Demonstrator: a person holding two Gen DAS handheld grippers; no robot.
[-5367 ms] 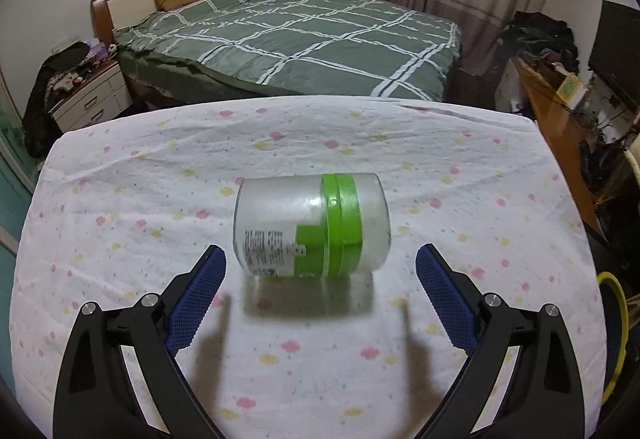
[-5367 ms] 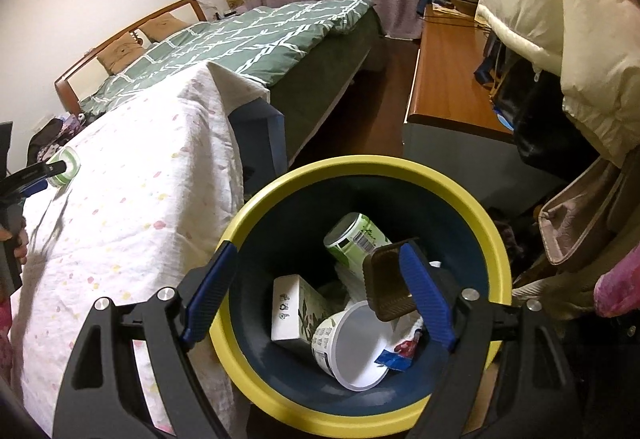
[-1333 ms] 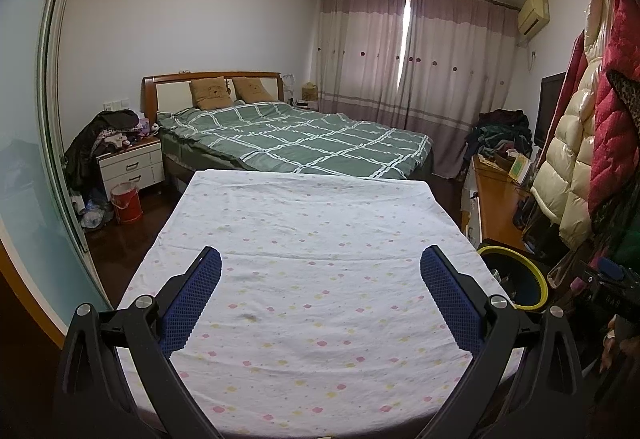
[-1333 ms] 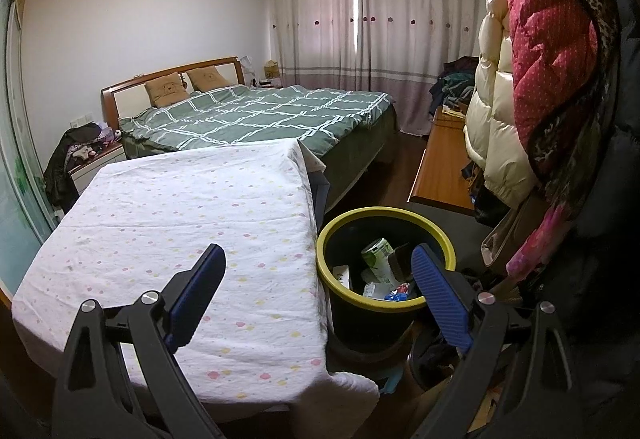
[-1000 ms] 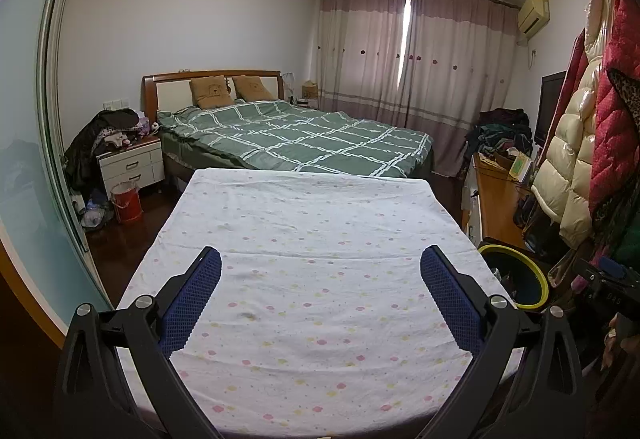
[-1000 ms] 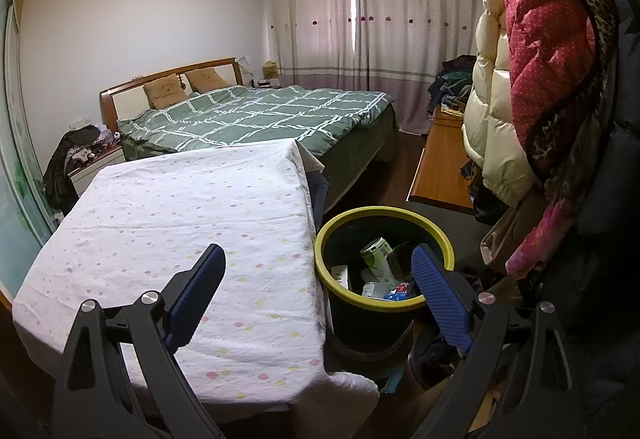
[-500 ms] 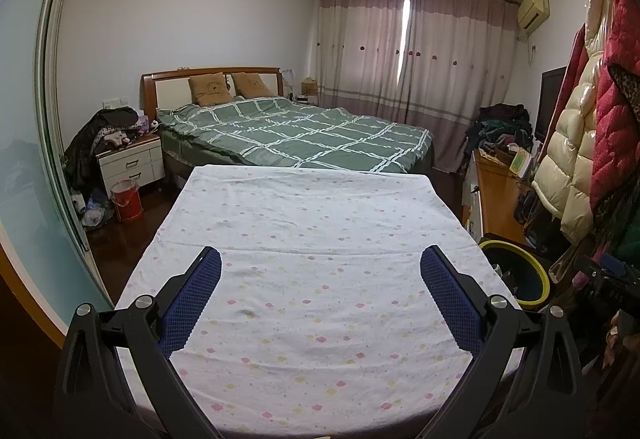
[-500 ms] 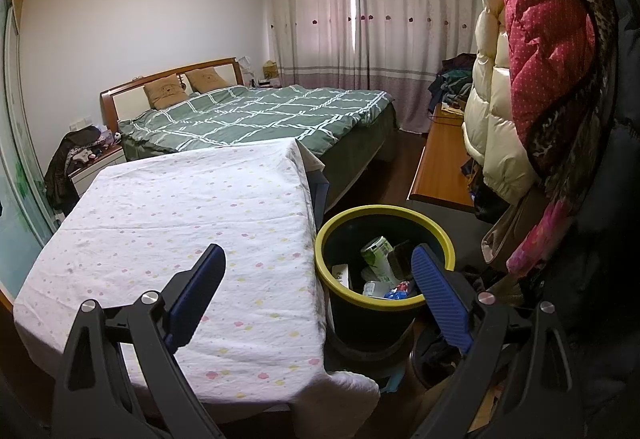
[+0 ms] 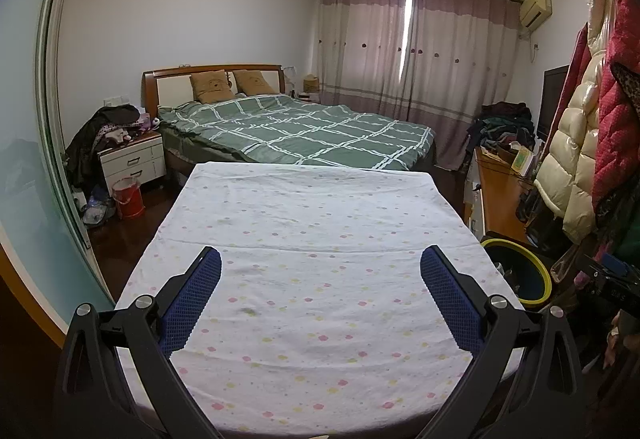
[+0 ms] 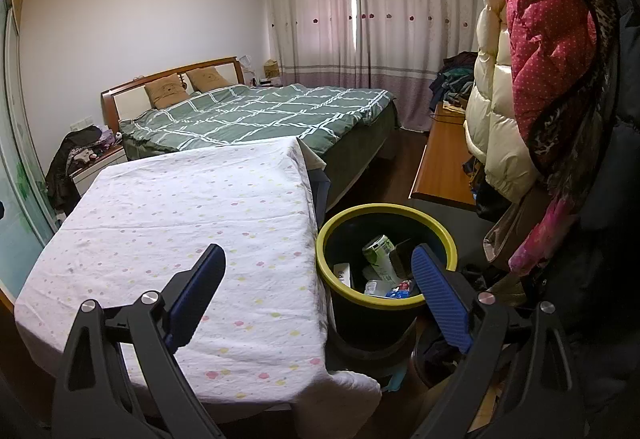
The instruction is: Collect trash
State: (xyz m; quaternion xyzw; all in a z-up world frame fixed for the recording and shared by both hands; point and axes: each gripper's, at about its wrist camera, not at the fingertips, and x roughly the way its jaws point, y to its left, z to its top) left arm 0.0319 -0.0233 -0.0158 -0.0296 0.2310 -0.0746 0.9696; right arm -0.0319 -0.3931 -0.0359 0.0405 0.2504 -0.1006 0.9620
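Right wrist view: both grippers (image 10: 316,263) (image 9: 320,263) gape empty, table (image 10: 180,207) bare, bin (image 10: 386,255) filled; collecting seems finished.

This is a bedroom in a home. A double bed (image 9: 296,135) with a green checked duvet, two brown pillows (image 9: 211,86) and a wooden headboard stands against the far wall, with a white nightstand (image 9: 134,161) beside it piled with clothes. Long pinkish curtains (image 9: 412,67) cover the window, an air conditioner (image 9: 535,7) hangs high on the wall, and puffy winter coats (image 10: 516,79) hang at the right.
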